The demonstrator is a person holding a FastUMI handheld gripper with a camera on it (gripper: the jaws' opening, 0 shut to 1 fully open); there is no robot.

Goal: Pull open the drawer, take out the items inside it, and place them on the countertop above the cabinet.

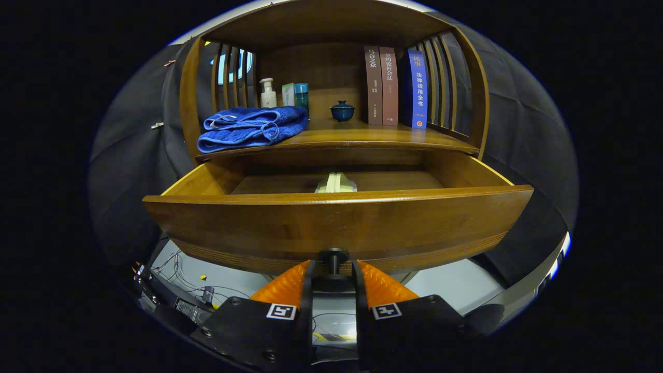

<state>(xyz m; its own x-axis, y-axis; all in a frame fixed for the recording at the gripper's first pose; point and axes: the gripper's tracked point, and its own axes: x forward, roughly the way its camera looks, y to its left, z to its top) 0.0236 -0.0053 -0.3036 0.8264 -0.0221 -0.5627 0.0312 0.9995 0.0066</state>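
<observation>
Beyond the jaws and up to their left: folded blue towel point(252, 128), lying on the counter point(362, 139) above the open drawer point(336, 220). Behind the towel, further from the jaws: white pump bottle point(268, 93), upright, then a pale green box point(288, 94) and a teal box point(301, 95) just beside it, touching or nearly so.

Straight ahead of the jaws: gripper point(333, 272) clamped on the dark drawer knob point(333, 256), one finger pressing each side of the knob stem, jaws nearly together around it. Knob fixed to the middle of the drawer front, low on the panel. Drawer pulled well out toward the jaws, wooden interior exposed. Inside the drawer, directly beyond the jaws and past the front panel: pale yellow-green item point(336, 184), partly hidden by the panel's top edge; kind of item not determinable. Above that, on the counter near its back: small dark blue lidded cup point(342, 111), upright, apart from the boxes and from the books.

Beyond the jaws and up to their right: two brown books point(381, 85) standing upright, touching each other, then a blue book point(417, 89) just beside them, leaning slightly against the slatted side rail point(440, 83) of the cabinet.

Below the drawer, left of the jaws: cables point(181, 282) on a grey floor.
</observation>
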